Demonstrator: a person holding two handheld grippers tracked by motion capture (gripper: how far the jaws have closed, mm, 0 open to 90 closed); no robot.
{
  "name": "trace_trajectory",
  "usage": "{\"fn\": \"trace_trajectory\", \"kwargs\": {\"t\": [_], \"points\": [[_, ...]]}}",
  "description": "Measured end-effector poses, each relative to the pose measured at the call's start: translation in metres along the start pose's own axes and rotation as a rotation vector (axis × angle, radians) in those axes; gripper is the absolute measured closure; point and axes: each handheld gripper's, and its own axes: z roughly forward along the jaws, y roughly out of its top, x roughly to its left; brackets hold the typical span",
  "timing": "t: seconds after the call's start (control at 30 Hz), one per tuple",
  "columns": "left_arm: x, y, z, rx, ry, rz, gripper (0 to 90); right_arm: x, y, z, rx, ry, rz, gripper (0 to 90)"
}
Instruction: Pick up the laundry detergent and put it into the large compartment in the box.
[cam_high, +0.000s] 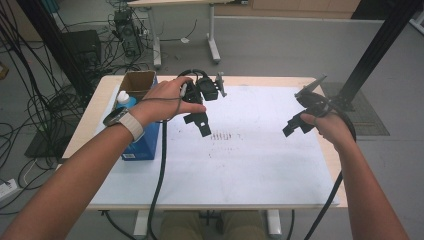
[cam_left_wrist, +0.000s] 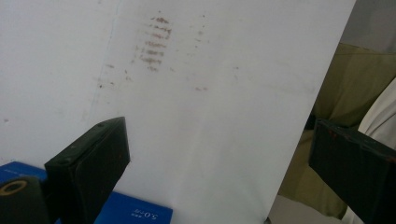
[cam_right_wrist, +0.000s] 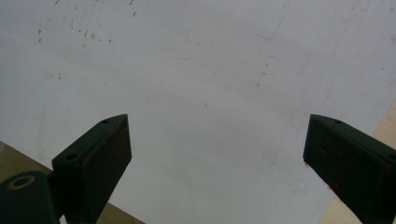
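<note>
In the left gripper view, the two black jaws of the left gripper (cam_left_wrist: 219, 154) rise from the lower corners of the frame, spread wide with nothing between them. Behind them stretches a white paper sheet (cam_left_wrist: 210, 93) bearing a patch of short reddish-brown smudge marks (cam_left_wrist: 154, 44) in the upper middle of the frame. A blue rectangular box (cam_left_wrist: 135, 212) with white lettering peeks in at the bottom left, just beside the left jaw, and khaki trousers (cam_left_wrist: 350, 88) show past the sheet's edge at the right.

In the right gripper view, the right gripper (cam_right_wrist: 217, 149) likewise has its black jaws set wide apart and empty, above the same white sheet, with a strip of pale wooden table (cam_right_wrist: 385, 126) at the right edge.

In the high view, the left gripper (cam_high: 200, 122) hangs above the sheet left of centre, the smudge marks (cam_high: 225, 136) just to its lower right. The right gripper (cam_high: 295, 125) hovers at the middle right. The blue box (cam_high: 145, 145) stands at the sheet's left edge, under the left hand (cam_high: 167, 100), with an open brown cardboard carton (cam_high: 137, 82) behind it.
</note>
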Motion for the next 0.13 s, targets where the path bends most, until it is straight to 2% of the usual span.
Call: {"fn": "trace_trajectory", "kwargs": {"t": [0.13], "points": [[0.0028,-0.0022,-0.0016,-0.009,-0.005,-0.009,5.8,-0.0005,-0.0009,0.0002,0.0,0.003,0.002,7.6]]}}
